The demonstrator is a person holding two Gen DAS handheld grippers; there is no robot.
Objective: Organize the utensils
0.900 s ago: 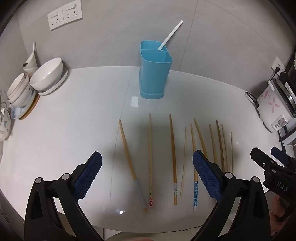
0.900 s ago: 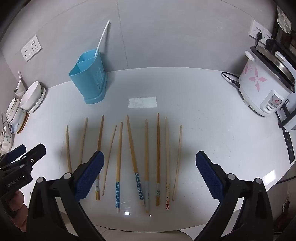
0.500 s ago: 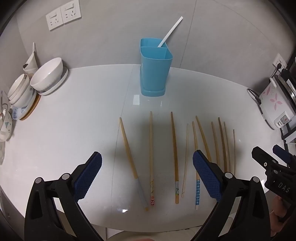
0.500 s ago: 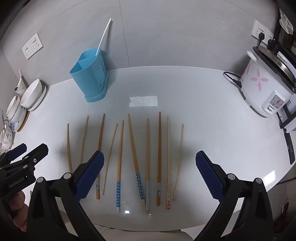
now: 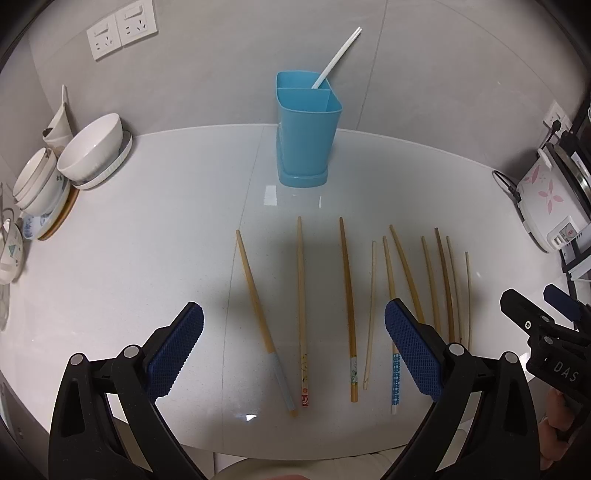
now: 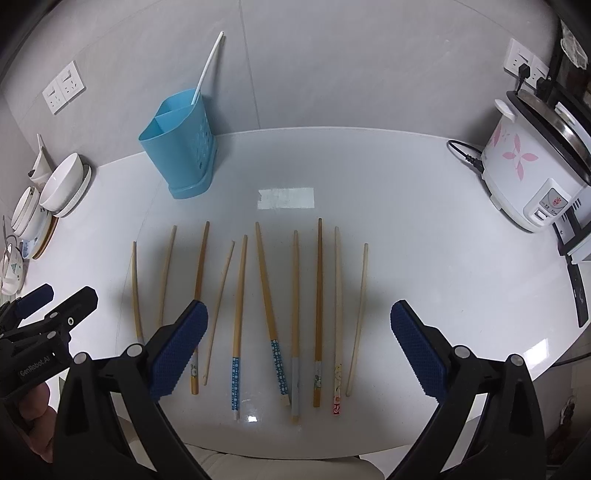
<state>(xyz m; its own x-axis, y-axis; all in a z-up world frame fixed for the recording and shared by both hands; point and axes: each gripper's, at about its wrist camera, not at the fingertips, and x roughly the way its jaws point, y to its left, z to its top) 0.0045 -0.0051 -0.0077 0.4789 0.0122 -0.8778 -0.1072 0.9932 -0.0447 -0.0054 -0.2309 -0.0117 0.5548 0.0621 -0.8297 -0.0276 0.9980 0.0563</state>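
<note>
Several wooden chopsticks [image 5: 347, 302] [image 6: 266, 295] lie side by side in a row on the white table [image 5: 147, 258], tips pointing away from me. Behind them stands a blue two-compartment holder [image 5: 306, 125] [image 6: 181, 144] with a white straw-like stick [image 5: 336, 55] leaning out of its far compartment. My left gripper [image 5: 293, 343] hovers open above the left end of the row with nothing between its blue pads. My right gripper [image 6: 299, 341] hangs open above the middle of the row, also empty. Each gripper shows at the edge of the other's view.
Stacked white bowls and cups [image 5: 88, 151] [image 6: 62, 184] crowd the table's left edge. A white rice cooker with pink flowers [image 6: 532, 158] [image 5: 550, 199] and its cord stand at the right. Wall sockets [image 5: 122, 29] sit on the grey wall behind.
Both views have shifted slightly, with the holder and chopsticks sliding a little in frame. Both grippers stay open and empty; no chopstick has moved.
</note>
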